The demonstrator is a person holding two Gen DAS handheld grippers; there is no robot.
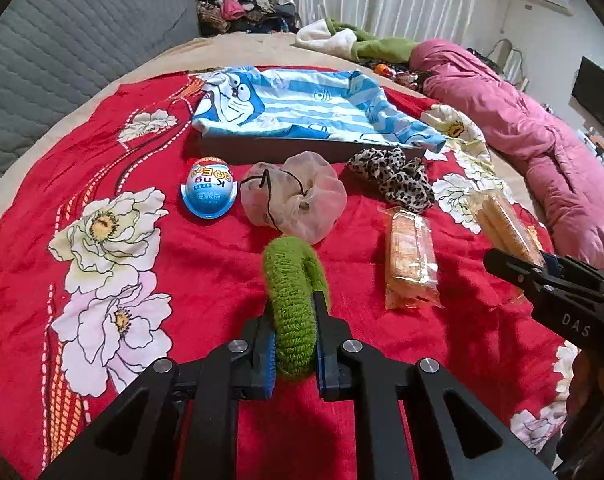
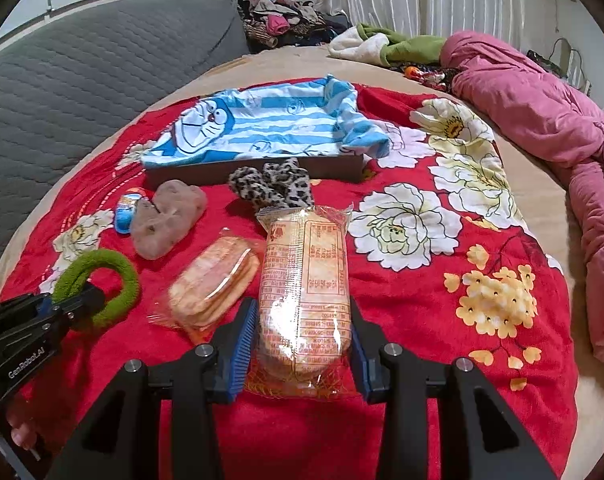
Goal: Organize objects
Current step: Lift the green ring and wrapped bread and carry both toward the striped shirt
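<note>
**Both grippers hold items above the red flowered blanket**

The left gripper has its fingers closed nearly all the way on a green knitted hair tie, pinching the loop flat so that its upper curve sticks out past the fingertips. In the right wrist view the same hair tie shows at the lower left, clamped in the left gripper.

The right gripper has its fingers partly open, pressing on both sides of a clear packet of crackers that stands lengthwise between them, its printed side facing the camera. In the left wrist view the right gripper enters from the right edge with that packet reaching forward from its tips.

A second cracker packet lies on the red blanket just left of the held one. Further back lie a pale sheer scrunchie with a dark cord, a leopard-print scrunchie to its right, and a blue and white egg-shaped toy to its left. Behind these sits a shallow dark box lined with a blue striped cartoon cloth that drapes over its right end.

The blanket covers a bed. A pink quilt is bunched along the right side, a green and white garment lies at the far edge, and a grey quilted cushion stands at the left.
</note>
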